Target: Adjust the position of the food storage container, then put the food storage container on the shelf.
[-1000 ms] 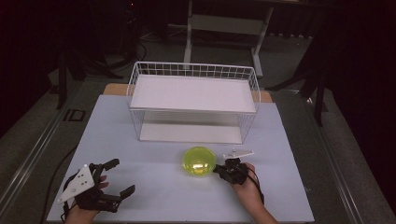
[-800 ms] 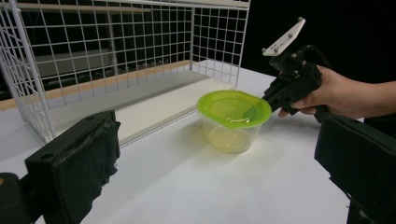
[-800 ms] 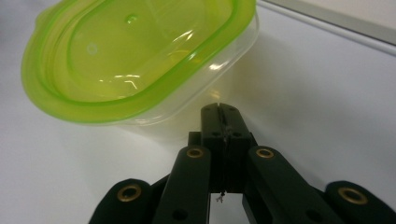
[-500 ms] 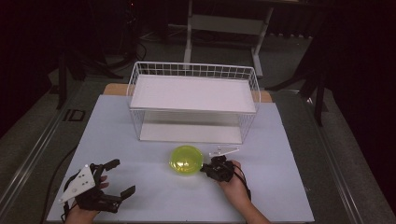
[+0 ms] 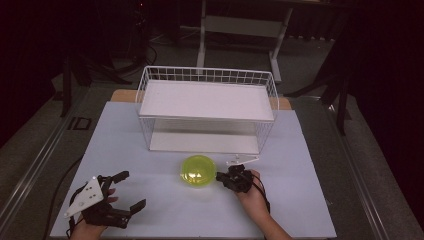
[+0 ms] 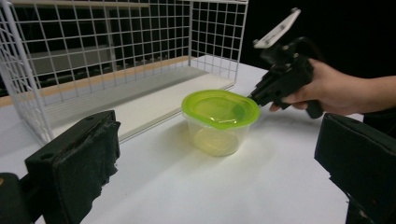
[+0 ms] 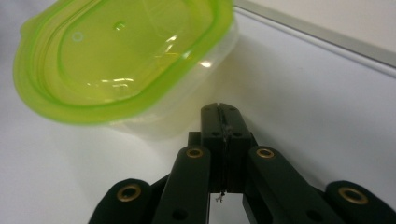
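Observation:
A clear plastic tub with a lime-green lid (image 5: pixel 197 171) (image 6: pixel 219 112) (image 7: pixel 121 60) stands on the white table in front of the wire basket. My right gripper (image 5: pixel 220 178) (image 6: pixel 258 95) (image 7: pixel 220 110) is shut with nothing between its jaws. Its closed tips point at the tub's right side just under the lid rim, right up against the wall. At the table's front left, my left gripper (image 5: pixel 131 190) (image 6: pixel 215 182) is open and empty, looking toward the tub from a distance.
A white wire basket (image 5: pixel 207 75) (image 6: pixel 116 37) with a white board on top and another on its floor stands behind the tub. The white tabletop (image 5: pixel 300 150) ends close behind the hands; dark floor and stand legs lie beyond.
The tub has slid a little to the left across the table, with my shut right gripper following at its right side. The left gripper has stayed in place.

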Motion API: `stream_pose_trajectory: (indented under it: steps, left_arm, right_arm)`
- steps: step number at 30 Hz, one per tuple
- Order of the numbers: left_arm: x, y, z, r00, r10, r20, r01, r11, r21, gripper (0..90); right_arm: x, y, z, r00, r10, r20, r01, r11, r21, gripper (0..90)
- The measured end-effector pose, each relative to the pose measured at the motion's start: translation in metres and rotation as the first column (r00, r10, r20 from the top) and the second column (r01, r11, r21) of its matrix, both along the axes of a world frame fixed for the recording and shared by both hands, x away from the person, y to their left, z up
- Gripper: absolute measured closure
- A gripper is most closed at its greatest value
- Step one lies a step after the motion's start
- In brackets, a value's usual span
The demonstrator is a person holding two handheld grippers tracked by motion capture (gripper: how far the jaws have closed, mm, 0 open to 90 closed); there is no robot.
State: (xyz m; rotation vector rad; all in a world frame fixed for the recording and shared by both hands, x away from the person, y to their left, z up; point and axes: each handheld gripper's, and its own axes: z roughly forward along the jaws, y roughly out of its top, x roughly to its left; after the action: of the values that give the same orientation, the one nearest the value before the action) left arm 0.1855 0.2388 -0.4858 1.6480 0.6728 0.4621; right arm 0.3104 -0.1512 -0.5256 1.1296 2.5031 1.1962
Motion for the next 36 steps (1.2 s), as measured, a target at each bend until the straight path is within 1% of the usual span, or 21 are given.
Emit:
stream_pose_trajectory:
  steps: [2,3,6,7,8,9,11,12,15,17,18,19,21,22,23,25,27,29,31,34,36]
  left_arm:
    - [0.000,-0.001,0.000,1.0000,-0.007,-0.004,0.007,1.0000,0.002,0.9]
    - [0.000,-0.002,0.000,0.9999,-0.012,-0.005,0.012,0.9999,0.008,0.9]
    - [0.000,-0.004,-0.001,0.9996,-0.026,-0.006,0.026,0.9995,0.016,0.9]
    - [0.000,-0.006,0.000,0.9997,-0.026,0.003,0.026,0.9993,0.027,0.9]
    - [0.000,-0.006,0.000,0.9997,-0.026,0.003,0.026,0.9993,0.027,0.9]
    - [0.000,-0.007,0.000,0.9996,-0.028,0.005,0.028,0.9992,0.029,0.9]
    - [0.001,-0.008,0.000,0.9987,-0.049,0.012,0.049,0.9986,0.017,0.9]
    - [0.002,-0.009,0.000,0.9987,-0.051,0.008,0.051,0.9986,0.016,0.9]
    - [0.004,-0.012,-0.001,0.9976,-0.063,-0.030,0.063,0.9980,-0.004,0.9]
    - [0.004,-0.014,-0.001,0.9955,-0.071,-0.062,0.071,0.9975,-0.006,0.9]
    - [0.004,-0.016,0.000,0.9945,-0.076,-0.072,0.076,0.9971,0.000,0.9]
    - [0.004,-0.016,0.000,0.9945,-0.076,-0.072,0.076,0.9971,0.000,0.9]
    - [0.005,-0.022,0.006,0.9907,-0.090,-0.102,0.091,0.9958,0.008,0.9]
    - [0.005,-0.024,0.008,0.9895,-0.097,-0.108,0.098,0.9951,0.009,0.9]
    - [0.005,-0.025,0.009,0.9902,-0.092,-0.105,0.094,0.9954,0.018,0.9]
    - [0.006,-0.029,0.012,0.9894,-0.099,-0.107,0.104,0.9939,0.038,0.9]
    - [0.009,-0.031,0.015,0.9889,-0.101,-0.109,0.107,0.9927,0.055,0.9]
    - [0.012,-0.032,0.020,0.9907,-0.092,-0.100,0.099,0.9929,0.066,0.9]
    - [0.016,-0.033,0.024,0.9912,-0.089,-0.098,0.095,0.9938,0.057,0.9]
    - [0.023,-0.035,0.030,0.9903,-0.092,-0.104,0.097,0.9942,0.046,0.9]
    - [0.027,-0.037,0.032,0.9908,-0.084,-0.106,0.090,0.9945,0.054,0.9]
  right_arm:
    - [-0.002,-0.003,0.002,0.9999,-0.001,0.014,0.001,1.000,-0.001,86.4]
    - [-0.008,-0.010,0.009,0.9984,0.005,0.057,-0.005,1.000,-0.011,81.8]
    - [-0.013,-0.014,0.014,0.9971,0.012,0.075,-0.012,1.000,-0.004,75.9]
    - [-0.019,-0.018,0.019,0.9947,0.018,0.101,-0.020,1.000,0.012,65.8]
    - [-0.019,-0.018,0.019,0.9947,0.018,0.101,-0.020,1.000,0.012,65.8]
    - [-0.021,-0.020,0.021,0.9929,0.032,0.114,-0.036,0.999,0.031,57.6]
    - [-0.028,-0.024,0.026,0.9857,0.033,0.165,-0.038,0.999,0.026,41.6]
    - [-0.029,-0.025,0.026,0.9859,0.032,0.164,-0.038,0.999,0.032,37.5]
    - [-0.035,-0.028,0.031,0.9833,0.047,0.176,-0.055,0.998,0.042,19.7]
    - [-0.038,-0.030,0.034,0.9826,0.045,0.180,-0.061,0.995,0.080,15.3]
    - [-0.040,-0.030,0.035,0.9814,0.066,0.180,-0.080,0.994,0.071,11.5]
    - [-0.040,-0.030,0.035,0.9814,0.066,0.180,-0.080,0.994,0.071,11.5]
    - [-0.047,-0.029,0.039,0.9705,0.084,0.226,-0.098,0.994,0.049,11.8]
    - [-0.047,-0.029,0.040,0.9709,0.088,0.223,-0.102,0.993,0.053,13.0]
    - [-0.048,-0.029,0.043,0.9701,0.092,0.225,-0.106,0.993,0.050,16.4]
    - [-0.047,-0.030,0.047,0.9694,0.100,0.224,-0.119,0.990,0.075,17.0]
    - [-0.047,-0.030,0.052,0.9616,0.098,0.257,-0.118,0.991,0.065,21.3]
    - [-0.045,-0.030,0.056,0.9556,0.112,0.273,-0.135,0.989,0.068,21.6]
    - [-0.042,-0.029,0.061,0.9532,0.121,0.277,-0.145,0.987,0.067,22.0]
    - [-0.041,-0.026,0.067,0.9440,0.126,0.305,-0.144,0.989,0.040,23.0]
    - [-0.039,-0.023,0.071,0.9461,0.131,0.296,-0.153,0.987,0.052,23.3]
